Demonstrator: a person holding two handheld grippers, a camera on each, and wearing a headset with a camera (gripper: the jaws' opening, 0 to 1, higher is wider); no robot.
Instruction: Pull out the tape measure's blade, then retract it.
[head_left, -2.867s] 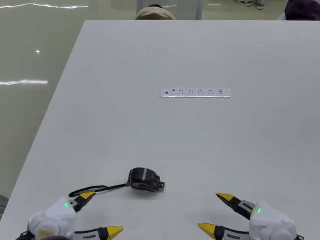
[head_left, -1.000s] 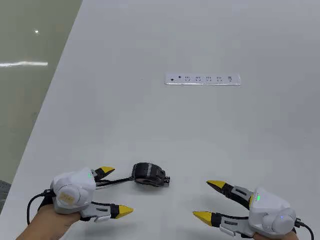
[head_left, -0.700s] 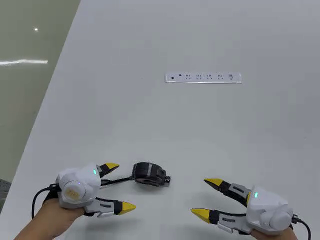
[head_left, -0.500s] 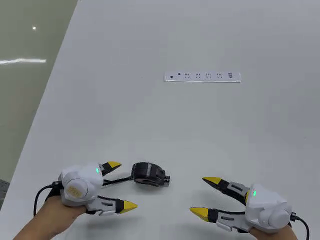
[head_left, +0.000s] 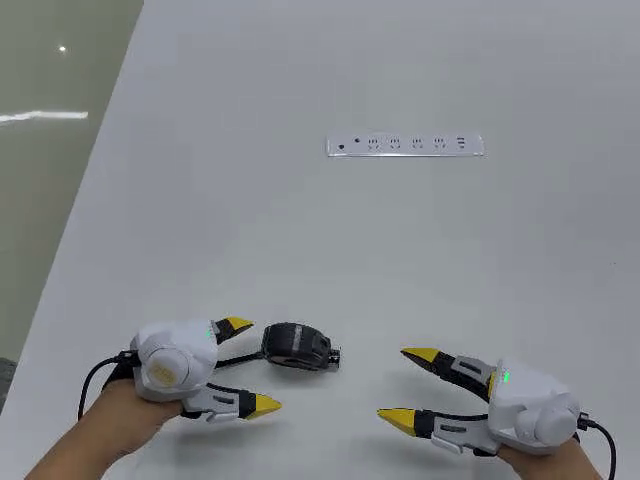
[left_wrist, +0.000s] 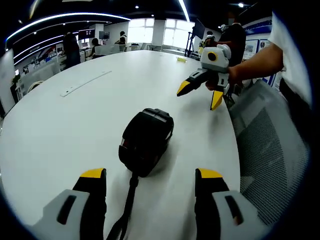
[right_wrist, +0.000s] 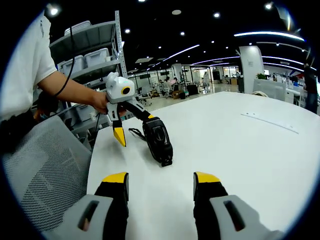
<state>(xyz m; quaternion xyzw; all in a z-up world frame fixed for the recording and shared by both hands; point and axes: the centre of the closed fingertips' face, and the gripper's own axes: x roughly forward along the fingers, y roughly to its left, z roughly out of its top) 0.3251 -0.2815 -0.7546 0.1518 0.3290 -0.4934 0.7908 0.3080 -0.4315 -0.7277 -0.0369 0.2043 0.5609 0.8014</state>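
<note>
Printing on the power strip (head_left: 404, 146) is too small to read. It lies far across the white table (head_left: 200, 200), well apart from the rest. The tape measure (head_left: 297, 346) lies flat near the table's near edge, long axis left–right and blade end pointing right. Its strap (head_left: 236, 360) trails left between the jaws of the left gripper (head_left: 253, 364), which is spread wide and grips nothing. The right gripper (head_left: 403, 385), near on the right, gapes empty too — bare tabletop lies between it and the tape.
</note>
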